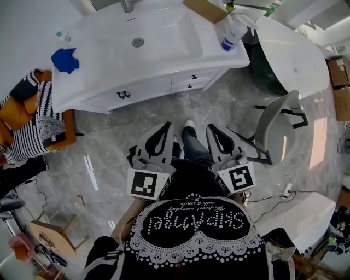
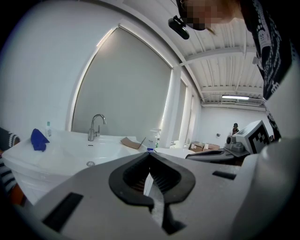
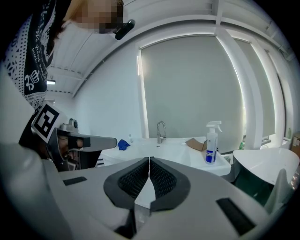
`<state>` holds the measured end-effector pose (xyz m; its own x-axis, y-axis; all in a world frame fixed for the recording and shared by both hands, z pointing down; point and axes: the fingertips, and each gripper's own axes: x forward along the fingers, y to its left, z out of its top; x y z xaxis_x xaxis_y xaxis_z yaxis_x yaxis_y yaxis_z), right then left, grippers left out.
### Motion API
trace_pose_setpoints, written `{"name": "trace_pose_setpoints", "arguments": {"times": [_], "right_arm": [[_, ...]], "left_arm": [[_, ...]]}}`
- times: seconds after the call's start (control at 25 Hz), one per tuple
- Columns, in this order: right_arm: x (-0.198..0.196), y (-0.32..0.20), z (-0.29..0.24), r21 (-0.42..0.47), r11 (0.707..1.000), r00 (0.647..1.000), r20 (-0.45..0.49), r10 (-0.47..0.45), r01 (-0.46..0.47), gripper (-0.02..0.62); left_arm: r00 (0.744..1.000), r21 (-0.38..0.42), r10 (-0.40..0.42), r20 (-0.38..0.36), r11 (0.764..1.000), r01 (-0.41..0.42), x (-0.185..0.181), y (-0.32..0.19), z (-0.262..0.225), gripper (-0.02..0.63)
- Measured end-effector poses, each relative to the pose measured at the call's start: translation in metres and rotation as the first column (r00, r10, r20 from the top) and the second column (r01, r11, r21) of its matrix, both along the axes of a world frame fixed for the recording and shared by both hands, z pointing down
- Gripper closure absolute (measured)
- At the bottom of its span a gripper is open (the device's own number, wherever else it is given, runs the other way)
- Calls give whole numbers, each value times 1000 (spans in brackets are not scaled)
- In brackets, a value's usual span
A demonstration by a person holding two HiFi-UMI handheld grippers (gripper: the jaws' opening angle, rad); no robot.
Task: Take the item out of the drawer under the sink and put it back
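The white sink cabinet (image 1: 98, 65) stands ahead of me, with its drawers (image 1: 143, 89) below the basin all closed and dark handles (image 1: 124, 94) on their fronts. No item from a drawer is in sight. My left gripper (image 1: 167, 127) and right gripper (image 1: 210, 129) hang side by side over the marble floor, short of the cabinet and pointing toward it. In the left gripper view the left gripper (image 2: 150, 153) has its jaws together with nothing between them. My right gripper (image 3: 149, 159) is likewise shut and empty in the right gripper view.
A blue cloth (image 1: 65, 60), a faucet (image 3: 161, 131), a piece of cardboard (image 1: 206, 9) and a spray bottle (image 1: 232, 34) are on the sink top. A grey chair (image 1: 276, 128) and a white tub (image 1: 290, 54) stand to the right. A striped seat (image 1: 33, 123) is at the left.
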<state>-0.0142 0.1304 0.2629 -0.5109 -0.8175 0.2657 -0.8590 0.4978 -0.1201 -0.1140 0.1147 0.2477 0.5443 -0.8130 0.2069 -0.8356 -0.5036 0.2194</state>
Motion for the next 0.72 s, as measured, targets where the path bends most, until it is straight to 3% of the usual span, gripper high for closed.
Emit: {"name": "trace_pose_setpoints", "arguments": {"times": [0.44,0.72], "right_arm": [[26,-50,-2,-3,998,998,-6,-59,59,575],[45,-84,-8,62,991,993,-25,-120,121,575]], "left_arm": [[999,-16,-50,2,999,50,27,-42,1,603],[997,15,-77,1,997,77,53,-76,0,603]]}}
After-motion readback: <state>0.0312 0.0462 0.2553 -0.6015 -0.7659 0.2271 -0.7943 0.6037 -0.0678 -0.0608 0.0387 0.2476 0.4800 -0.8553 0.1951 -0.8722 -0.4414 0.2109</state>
